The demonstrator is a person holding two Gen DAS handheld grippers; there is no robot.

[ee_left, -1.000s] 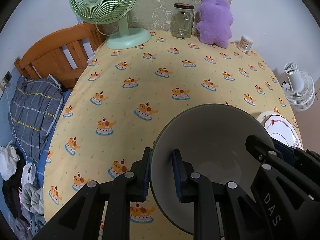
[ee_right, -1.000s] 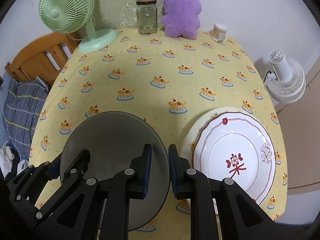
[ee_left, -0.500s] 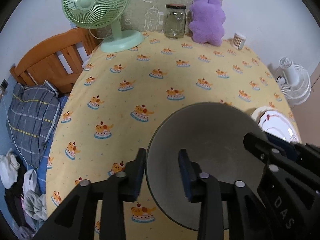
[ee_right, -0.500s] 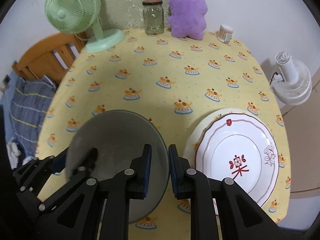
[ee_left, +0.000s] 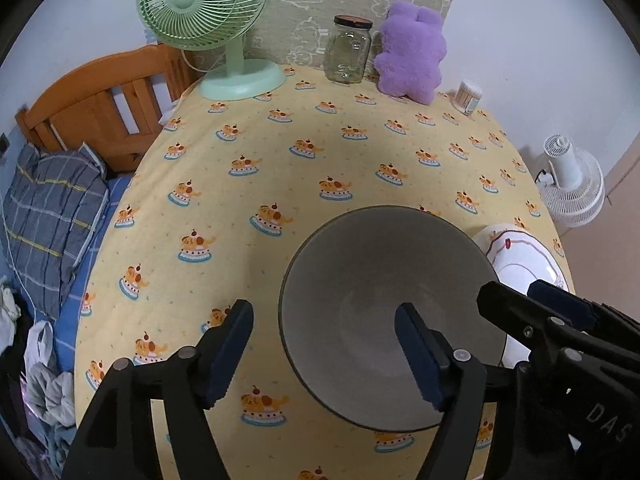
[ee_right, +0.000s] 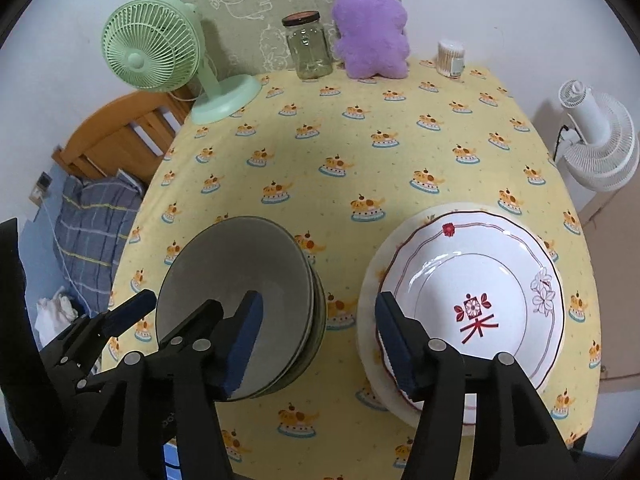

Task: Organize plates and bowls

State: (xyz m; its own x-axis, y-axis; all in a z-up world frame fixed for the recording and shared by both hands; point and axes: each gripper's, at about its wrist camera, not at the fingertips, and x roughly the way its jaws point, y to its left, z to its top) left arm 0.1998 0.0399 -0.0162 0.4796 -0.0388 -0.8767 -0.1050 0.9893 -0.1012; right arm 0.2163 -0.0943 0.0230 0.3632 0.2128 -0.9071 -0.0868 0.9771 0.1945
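Observation:
A grey bowl (ee_left: 384,280) (ee_right: 224,280) sits on top of a stack of like bowls on the yellow tablecloth (ee_left: 320,152). My left gripper (ee_left: 324,352) is opening, its pads off the bowl's left rim, which lies between them. My right gripper (ee_right: 320,344) is opening too, one finger over the bowl's inside, the other over the plate's edge, neither pressing. To the right, a white plate with red trim (ee_right: 476,300) (ee_left: 520,256) lies on a cream plate. Each gripper shows in the other's view.
Along the table's far edge stand a green fan (ee_left: 200,0), a glass jar (ee_left: 348,52), a purple plush toy (ee_left: 412,52) and a cotton-swab tub (ee_left: 468,96). A bed with a plaid pillow (ee_left: 48,208) lies to the left, a white floor fan (ee_left: 572,188) to the right.
Both grippers were shut on the grey bowl's rim, left and right. Both have let go and spread their jaws. The bowl rests on the stack; the right gripper drew back slightly.

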